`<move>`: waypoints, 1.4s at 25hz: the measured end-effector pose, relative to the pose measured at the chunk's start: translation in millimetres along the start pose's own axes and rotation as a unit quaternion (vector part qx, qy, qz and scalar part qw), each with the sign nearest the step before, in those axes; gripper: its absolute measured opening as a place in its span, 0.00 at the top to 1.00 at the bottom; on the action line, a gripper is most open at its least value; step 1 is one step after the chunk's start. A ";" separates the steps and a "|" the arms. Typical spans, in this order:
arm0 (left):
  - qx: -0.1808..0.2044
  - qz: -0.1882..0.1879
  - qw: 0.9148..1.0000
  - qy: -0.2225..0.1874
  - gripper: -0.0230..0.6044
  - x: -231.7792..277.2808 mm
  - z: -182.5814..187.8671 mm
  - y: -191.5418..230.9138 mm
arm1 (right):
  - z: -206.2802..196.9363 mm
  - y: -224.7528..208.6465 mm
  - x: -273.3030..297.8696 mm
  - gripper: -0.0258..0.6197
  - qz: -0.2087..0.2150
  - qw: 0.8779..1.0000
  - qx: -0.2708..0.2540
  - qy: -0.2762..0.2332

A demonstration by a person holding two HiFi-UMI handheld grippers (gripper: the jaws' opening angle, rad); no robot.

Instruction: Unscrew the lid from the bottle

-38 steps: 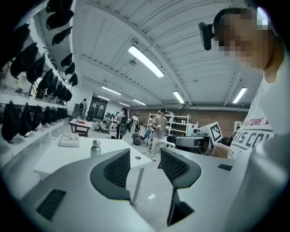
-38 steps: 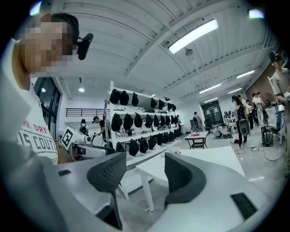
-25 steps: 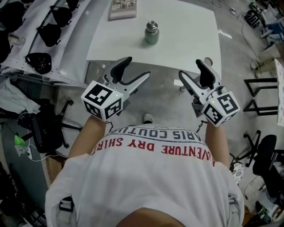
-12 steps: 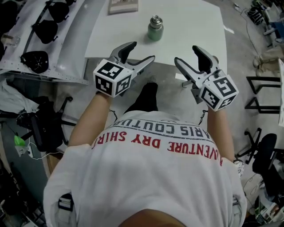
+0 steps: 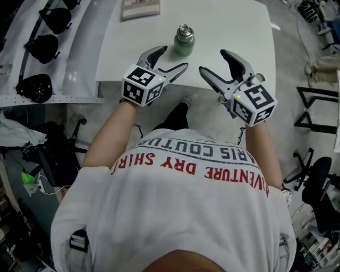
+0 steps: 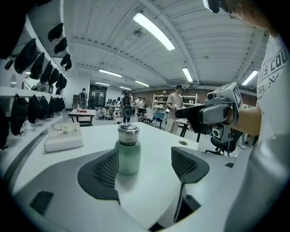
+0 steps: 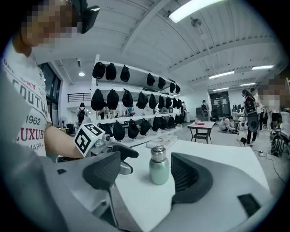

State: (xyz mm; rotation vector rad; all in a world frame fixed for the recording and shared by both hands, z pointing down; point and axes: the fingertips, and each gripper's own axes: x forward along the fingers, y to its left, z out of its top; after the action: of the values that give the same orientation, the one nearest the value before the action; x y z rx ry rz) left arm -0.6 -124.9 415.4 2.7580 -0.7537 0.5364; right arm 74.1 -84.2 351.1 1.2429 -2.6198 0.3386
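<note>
A pale green bottle [image 5: 184, 41] with a silver screw lid stands upright on the white table [image 5: 234, 26], near its front edge. My left gripper [image 5: 171, 58] hovers just short of it on the near left. Its jaws are opening and nothing is between them. In the left gripper view the bottle [image 6: 128, 152] stands ahead, just beyond the left jaw. My right gripper [image 5: 214, 62] hangs open over the table's front edge, right of the bottle and apart from it. In the right gripper view the bottle [image 7: 159, 166] stands ahead, beyond the two jaws, with nothing between them.
A flat box [image 5: 141, 8] lies at the table's far left corner. A white shelf rack with several black caps [image 5: 42, 48] runs along the left side. Chairs and cables stand on the floor at right. People and other tables show far behind in the gripper views.
Both grippers have moved forward from below the table edge towards the bottle, the left one nearly reaching it. The person has stepped closer to the table.
</note>
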 end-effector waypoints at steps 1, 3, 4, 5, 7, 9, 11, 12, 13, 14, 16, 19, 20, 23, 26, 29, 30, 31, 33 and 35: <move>-0.001 -0.002 1.000 0.006 0.39 6.3 -3.8 4.5 | -2.5 -3.1 7.2 0.45 0.002 1.000 -0.003 0.007; -0.004 -0.005 1.000 0.014 0.39 17.3 -10.4 12.8 | -6.0 -9.6 20.0 0.45 0.006 1.000 -0.002 0.015; -0.007 -0.007 1.000 0.017 0.39 22.4 -13.3 16.3 | -7.3 -12.9 25.5 0.45 0.008 1.000 0.001 0.018; -0.012 -0.009 1.000 0.020 0.39 27.2 -16.2 19.2 | -8.7 -16.3 30.6 0.45 0.010 1.000 0.004 0.021; -0.019 -0.016 0.999 0.024 0.39 36.2 -21.9 24.4 | -11.6 -22.8 41.0 0.45 0.013 1.000 0.005 0.028; -0.020 -0.020 0.999 0.030 0.39 44.4 -27.4 30.1 | -13.9 -28.4 52.6 0.45 0.018 0.999 0.006 0.032; -0.017 -0.023 0.999 0.038 0.39 52.8 -32.0 35.6 | -16.2 -33.3 64.0 0.45 0.024 0.999 0.006 0.036; -0.015 -0.025 0.999 0.040 0.39 56.4 -33.3 37.7 | -17.8 -34.9 69.5 0.45 0.026 0.999 0.005 0.039; -0.014 -0.027 0.999 0.041 0.39 59.4 -34.0 39.5 | -19.4 -35.8 74.9 0.45 0.029 0.999 0.004 0.042; -0.013 -0.029 0.999 0.040 0.39 62.0 -34.1 41.0 | -20.9 -36.4 80.2 0.45 0.032 0.999 0.003 0.044; -0.008 -0.032 0.999 0.039 0.39 67.1 -33.1 43.6 | -22.9 -37.9 90.2 0.45 0.036 0.998 0.001 0.046; -0.001 -0.036 0.999 0.037 0.39 73.0 -32.1 44.7 | -25.2 -39.4 102.0 0.45 0.040 0.998 -0.003 0.049; -0.001 -0.039 0.999 0.034 0.39 74.0 -31.7 44.7 | -25.7 -39.2 105.6 0.45 0.042 0.998 -0.005 0.049; 0.001 -0.046 0.999 0.026 0.39 76.3 -30.2 44.7 | -26.1 -37.7 116.2 0.45 0.048 0.998 -0.009 0.049; 0.006 -0.055 0.998 0.020 0.39 79.3 -28.6 43.9 | -24.4 -37.8 125.1 0.45 0.049 0.998 -0.016 0.046; 0.005 -0.061 0.998 0.017 0.39 80.6 -28.8 41.3 | -23.8 -35.9 129.2 0.45 0.053 0.998 -0.017 0.043; 0.005 -0.063 0.998 0.016 0.39 81.5 -29.0 40.3 | -23.8 -35.7 129.7 0.45 0.054 0.997 -0.019 0.042; 0.005 -0.065 0.998 0.016 0.39 82.5 -28.9 39.4 | -23.8 -35.7 130.3 0.45 0.054 0.997 -0.020 0.042; 0.003 -0.068 0.998 0.014 0.39 84.2 -28.3 38.1 | -23.9 -35.1 132.1 0.45 0.056 0.997 -0.023 0.042; 0.002 -0.069 0.998 0.012 0.39 85.6 -28.2 37.8 | -23.6 -34.9 134.2 0.46 0.055 0.997 -0.025 0.041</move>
State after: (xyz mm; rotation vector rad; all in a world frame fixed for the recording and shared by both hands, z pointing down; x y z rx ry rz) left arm 39.9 -185.7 480.3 2.7761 -0.5513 0.5424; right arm 20.8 -196.5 417.0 1.0495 -2.6150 0.3323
